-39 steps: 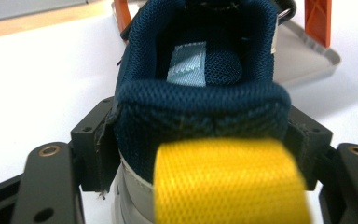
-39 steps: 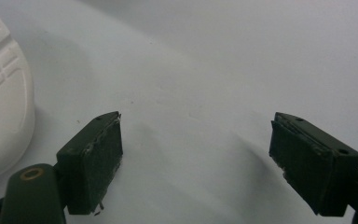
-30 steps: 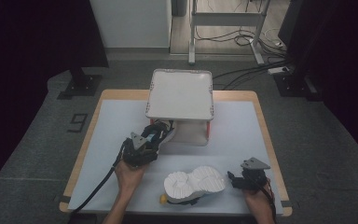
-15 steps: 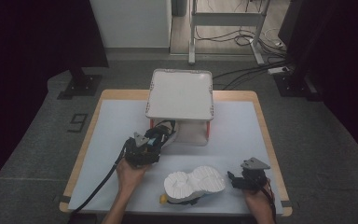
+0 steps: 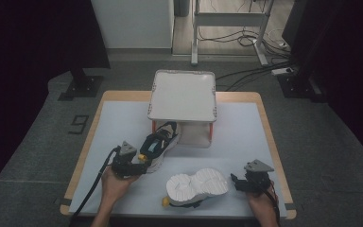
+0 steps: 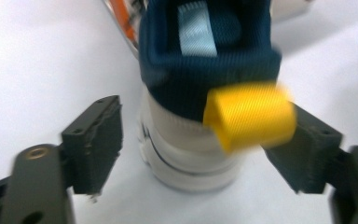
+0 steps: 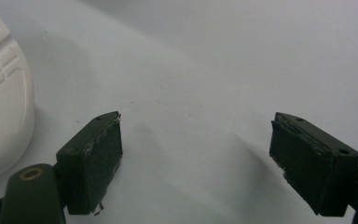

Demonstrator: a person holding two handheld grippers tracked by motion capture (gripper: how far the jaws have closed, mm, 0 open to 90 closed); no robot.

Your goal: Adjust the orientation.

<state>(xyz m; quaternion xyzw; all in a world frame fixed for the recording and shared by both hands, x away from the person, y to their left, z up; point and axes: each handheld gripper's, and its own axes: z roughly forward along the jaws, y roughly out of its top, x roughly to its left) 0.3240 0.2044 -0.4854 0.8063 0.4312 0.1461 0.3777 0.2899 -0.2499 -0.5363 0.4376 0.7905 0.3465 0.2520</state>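
White worktop [image 5: 123,123] carries two shoes. Left hand-held gripper [image 6: 200,154] straddles the upright shoe's [image 6: 200,116] heel, its jaws just closing but spread off it. Right hand-held gripper [image 7: 196,158] gapes empty beside the overturned shoe [image 5: 197,187].

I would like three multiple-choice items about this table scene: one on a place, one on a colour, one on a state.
1. Where is the upright shoe?
A. on top of the white stand
B. at the foot of the white stand, in front of the left tongs
C. beside the right tongs

2. What colour is that shoe's heel loop?
A. yellow
B. red
C. green

3. How does the second shoe lie?
A. upright
B. inside a box
C. sole turned up

Answers: 1 B, the high view shows it there; 2 A, the left gripper view shows yellow; 3 C, its white tread faces the camera.
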